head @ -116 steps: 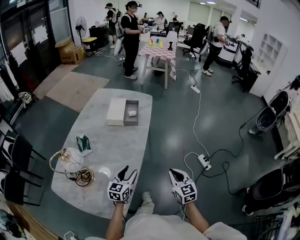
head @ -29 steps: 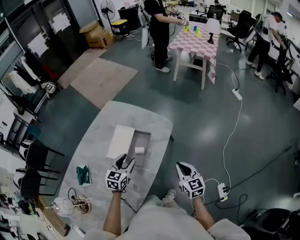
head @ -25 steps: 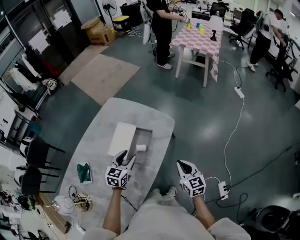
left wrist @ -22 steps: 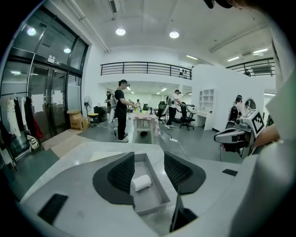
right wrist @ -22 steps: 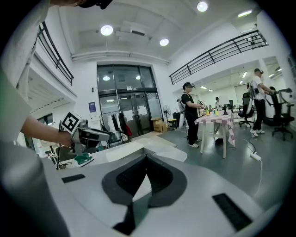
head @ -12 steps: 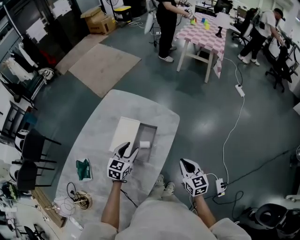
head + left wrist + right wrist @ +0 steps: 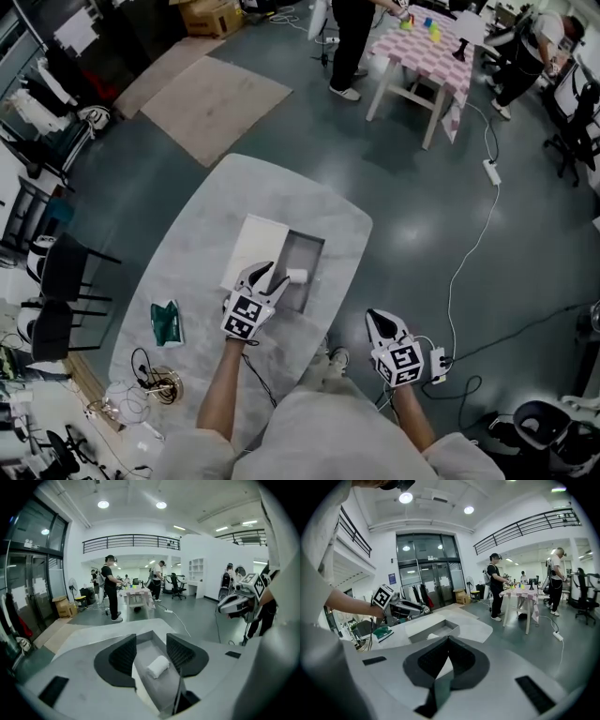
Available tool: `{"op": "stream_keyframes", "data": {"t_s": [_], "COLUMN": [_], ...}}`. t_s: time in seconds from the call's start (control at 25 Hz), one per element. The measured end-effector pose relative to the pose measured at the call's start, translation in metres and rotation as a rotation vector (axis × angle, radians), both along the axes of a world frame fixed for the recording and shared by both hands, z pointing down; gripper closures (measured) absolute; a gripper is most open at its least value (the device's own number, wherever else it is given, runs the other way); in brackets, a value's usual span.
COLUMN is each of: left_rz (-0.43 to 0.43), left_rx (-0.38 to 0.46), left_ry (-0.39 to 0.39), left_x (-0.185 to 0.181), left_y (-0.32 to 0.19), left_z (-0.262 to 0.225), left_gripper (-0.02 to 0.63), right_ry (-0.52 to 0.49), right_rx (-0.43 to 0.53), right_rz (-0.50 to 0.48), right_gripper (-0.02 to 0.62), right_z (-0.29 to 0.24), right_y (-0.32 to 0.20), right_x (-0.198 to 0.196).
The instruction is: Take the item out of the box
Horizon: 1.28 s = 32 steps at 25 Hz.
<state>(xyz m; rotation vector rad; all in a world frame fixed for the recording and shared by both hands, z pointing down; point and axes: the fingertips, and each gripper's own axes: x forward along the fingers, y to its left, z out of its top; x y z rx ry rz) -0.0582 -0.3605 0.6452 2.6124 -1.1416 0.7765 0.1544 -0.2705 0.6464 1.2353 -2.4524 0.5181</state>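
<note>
Left tongs (image 7: 151, 654) spread wide, over the grey box (image 7: 308, 247) on the worktop (image 7: 206, 234). White roll (image 7: 158, 666) lies inside the box, dead ahead between the jaws, long axis skewed across the gap. Right tongs (image 7: 446, 644) pinched shut, empty, off the worktop's edge; left is nearer.

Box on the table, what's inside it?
A small white roll lies on the box floor. The left gripper, jaws open, covers parts of the floor at both sides, so those cannot be seen.

Left hand-held gripper (image 7: 270, 277), earlier short of the box (image 7: 309, 251), now over it beside the white roll (image 7: 297, 276).
</note>
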Motion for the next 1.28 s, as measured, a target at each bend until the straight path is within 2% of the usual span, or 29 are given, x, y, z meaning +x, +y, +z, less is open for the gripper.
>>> {"op": "stream_keyframes", "data": {"t_s": [0.36,0.56,0.92,1.28], "left_rz": [0.159,0.262,0.491,0.667], "left_rx": [-0.026,-0.034,-0.018,0.007], "left_ry": [-0.155,-0.268,-0.552,-0.806], "left_x": [0.016,0.029,0.038,0.036], "left_y": [0.006,0.007,0.016,0.021], "left_z": [0.031,0.046,0.079,0.113], "left_gripper": [0.425,0.425,0.423,0.422], "right_ry": [0.004,0.006,0.012,0.012], "right_rx": [-0.028,-0.042,-0.062,-0.072], "right_rz": [-0.001,0.003,0.008,0.027], "right_gripper": [0.594,0.594,0.594,0.594], "right_z": [0.015,0.018,0.024,0.031], "right_y": [0.006,0.004,0.008,0.003], "right_x": [0.002,0.009,0.012,0.019]}}
